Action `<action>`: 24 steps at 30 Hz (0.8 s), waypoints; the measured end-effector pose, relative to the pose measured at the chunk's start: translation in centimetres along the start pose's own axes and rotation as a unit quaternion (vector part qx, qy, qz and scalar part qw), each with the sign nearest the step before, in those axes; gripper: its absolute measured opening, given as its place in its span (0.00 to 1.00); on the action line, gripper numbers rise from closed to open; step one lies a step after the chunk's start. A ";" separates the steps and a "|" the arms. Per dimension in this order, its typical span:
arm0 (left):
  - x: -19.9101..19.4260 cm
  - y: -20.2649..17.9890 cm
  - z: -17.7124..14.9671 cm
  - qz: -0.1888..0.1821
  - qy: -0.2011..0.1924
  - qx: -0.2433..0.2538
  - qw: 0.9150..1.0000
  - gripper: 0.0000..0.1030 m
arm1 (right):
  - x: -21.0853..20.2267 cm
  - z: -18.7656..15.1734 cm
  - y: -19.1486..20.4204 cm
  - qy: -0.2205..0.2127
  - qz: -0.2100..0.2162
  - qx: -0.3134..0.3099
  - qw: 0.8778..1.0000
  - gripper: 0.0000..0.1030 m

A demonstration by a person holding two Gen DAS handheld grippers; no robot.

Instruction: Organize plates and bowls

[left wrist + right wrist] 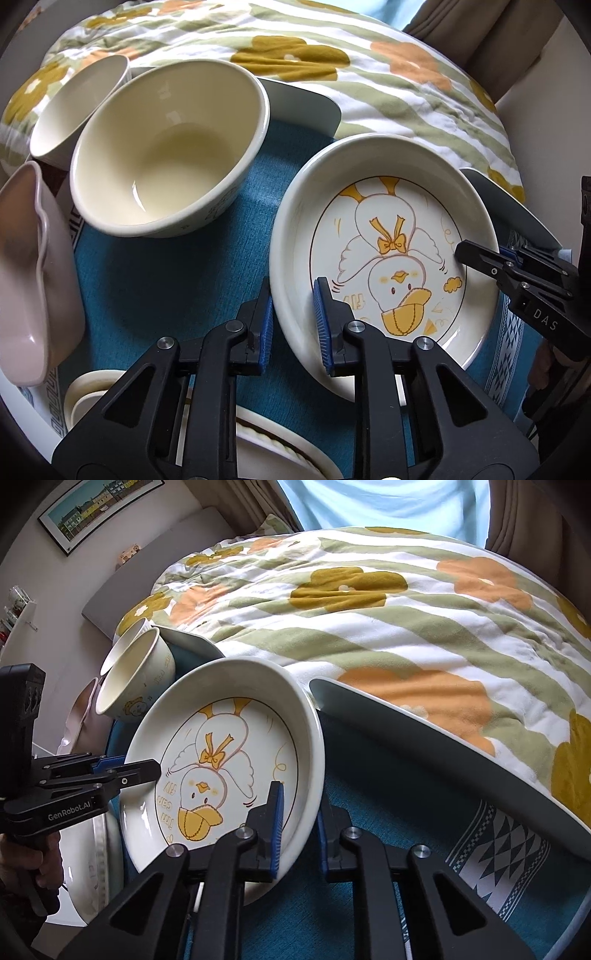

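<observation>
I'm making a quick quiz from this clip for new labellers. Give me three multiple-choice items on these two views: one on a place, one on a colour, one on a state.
1. Where does the big cream bowl stand relative to the duck plate in the left wrist view?
A. to its left
B. stacked on it
C. to its right

2. What colour is the mat under the dishes?
A. red
B. teal blue
C. black

3. How is the duck plate held?
A. by neither gripper
B. by the left gripper only
C. by both, on opposite rims

Answers:
1 A: the bowl sits apart, left of the plate.
2 B: teal cloth shows between the dishes.
3 C: the left gripper clamps the near rim in its own view, and the right gripper clamps the other rim in its own view.
</observation>
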State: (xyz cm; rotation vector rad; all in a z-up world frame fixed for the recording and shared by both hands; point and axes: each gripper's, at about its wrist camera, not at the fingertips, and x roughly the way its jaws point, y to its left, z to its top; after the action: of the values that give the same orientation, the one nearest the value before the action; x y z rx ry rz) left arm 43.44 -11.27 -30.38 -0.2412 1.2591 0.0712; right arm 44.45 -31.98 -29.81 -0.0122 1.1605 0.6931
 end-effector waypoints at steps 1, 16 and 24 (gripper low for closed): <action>0.0 0.1 0.0 -0.002 0.000 -0.002 1.000 0.17 | 0.0 0.0 0.1 -0.001 -0.001 0.000 1.000 0.14; -5.7 0.1 -1.1 -0.028 -0.042 0.032 0.998 0.17 | -5.0 -1.0 2.9 -0.042 -0.030 0.012 0.999 0.14; -11.0 2.2 -3.9 -0.060 -0.064 0.078 0.993 0.17 | -8.8 -4.5 8.8 -0.070 -0.069 0.037 0.994 0.14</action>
State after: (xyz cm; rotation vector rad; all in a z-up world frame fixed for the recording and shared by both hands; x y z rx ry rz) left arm 35.95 -9.09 -21.35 -0.1738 1.1135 -0.1121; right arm 34.29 -30.92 -21.30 0.0182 1.0403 0.5196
